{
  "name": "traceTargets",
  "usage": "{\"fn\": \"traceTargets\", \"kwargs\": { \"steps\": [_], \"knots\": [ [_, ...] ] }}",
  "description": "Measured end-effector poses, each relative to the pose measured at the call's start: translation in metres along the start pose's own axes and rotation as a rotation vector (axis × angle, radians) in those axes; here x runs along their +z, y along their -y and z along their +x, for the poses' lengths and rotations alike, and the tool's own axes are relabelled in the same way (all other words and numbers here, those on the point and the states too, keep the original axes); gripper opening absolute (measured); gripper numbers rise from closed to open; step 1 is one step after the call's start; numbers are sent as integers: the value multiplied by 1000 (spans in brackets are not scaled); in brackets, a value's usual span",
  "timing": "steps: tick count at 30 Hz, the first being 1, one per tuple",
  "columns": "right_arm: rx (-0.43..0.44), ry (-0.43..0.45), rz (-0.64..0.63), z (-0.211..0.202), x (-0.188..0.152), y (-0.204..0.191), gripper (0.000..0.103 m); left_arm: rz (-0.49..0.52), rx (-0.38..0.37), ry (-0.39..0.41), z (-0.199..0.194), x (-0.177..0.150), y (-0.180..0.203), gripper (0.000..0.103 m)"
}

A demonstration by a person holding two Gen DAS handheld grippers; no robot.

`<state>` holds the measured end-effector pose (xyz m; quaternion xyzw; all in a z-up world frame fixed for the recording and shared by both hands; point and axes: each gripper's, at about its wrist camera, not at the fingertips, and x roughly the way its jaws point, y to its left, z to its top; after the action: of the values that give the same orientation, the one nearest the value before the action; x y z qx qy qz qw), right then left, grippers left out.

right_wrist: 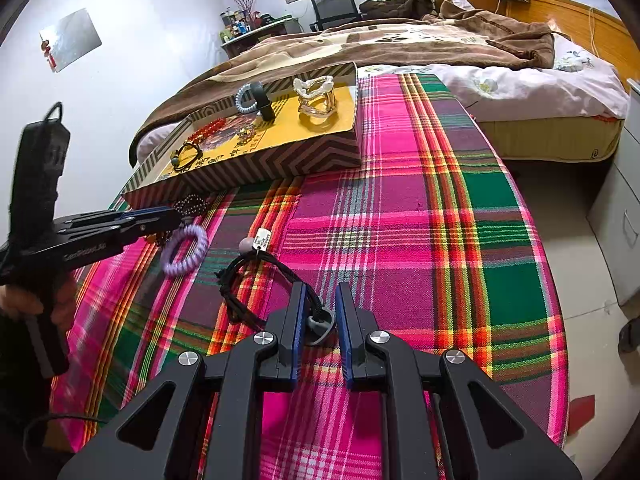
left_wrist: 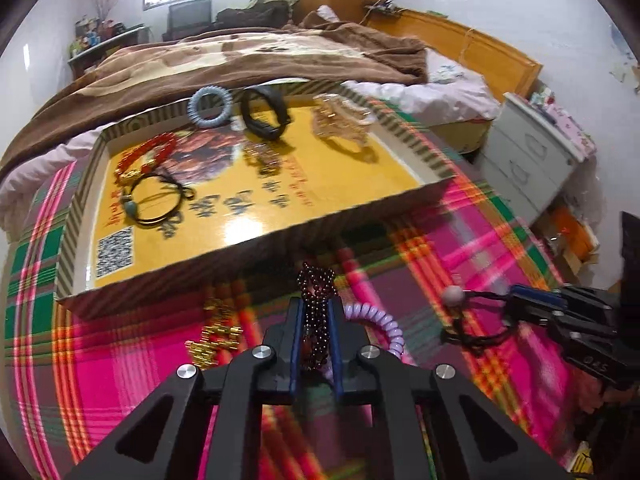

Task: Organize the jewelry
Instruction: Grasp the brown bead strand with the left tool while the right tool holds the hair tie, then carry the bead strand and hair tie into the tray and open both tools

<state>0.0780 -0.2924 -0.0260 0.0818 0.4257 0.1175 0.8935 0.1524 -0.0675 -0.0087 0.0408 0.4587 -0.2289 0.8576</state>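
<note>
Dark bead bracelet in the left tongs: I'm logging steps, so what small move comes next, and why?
Probably lift the dark bead bracelet and carry it over the tray wall. The left tongs look shut on it, while other jewelry already lies inside.

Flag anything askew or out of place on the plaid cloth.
Nothing damaged. Strays lie outside the striped cardboard tray: lilac coil hair tie and gold bead bracelet. The dark garnet bead bracelet and black cord bracelet are already gripped.
</note>
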Motion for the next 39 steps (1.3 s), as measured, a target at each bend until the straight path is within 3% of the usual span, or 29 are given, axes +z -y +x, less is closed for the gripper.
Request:
{"fn": "traceTargets", "kwargs": {
  "steps": [6, 13, 17, 21, 25, 39],
  "knots": [
    [-23, 18, 11, -4, -1, 1, 15, -44, -68, 71, -27, 2, 0, 10],
    [-17, 27, 15, -6, -1, 0, 15, -110, -45, 190, -67, 12, -23, 10],
    [-14, 46, 25, -11, -1, 1, 15, -135, -10, 202, -75, 8, -38, 10],
    [-12, 45, 31, -11, -1, 0, 15, -211, -66, 213, -81, -2, -60, 11],
    [6, 55, 30, -15, 2, -4, 15, -240, -49, 210, -81, -9, -69, 10],
    [30, 153, -22, -48, 30, -29, 15, -228, -21, 245, -107, -7, -74, 11]
  ]
}}
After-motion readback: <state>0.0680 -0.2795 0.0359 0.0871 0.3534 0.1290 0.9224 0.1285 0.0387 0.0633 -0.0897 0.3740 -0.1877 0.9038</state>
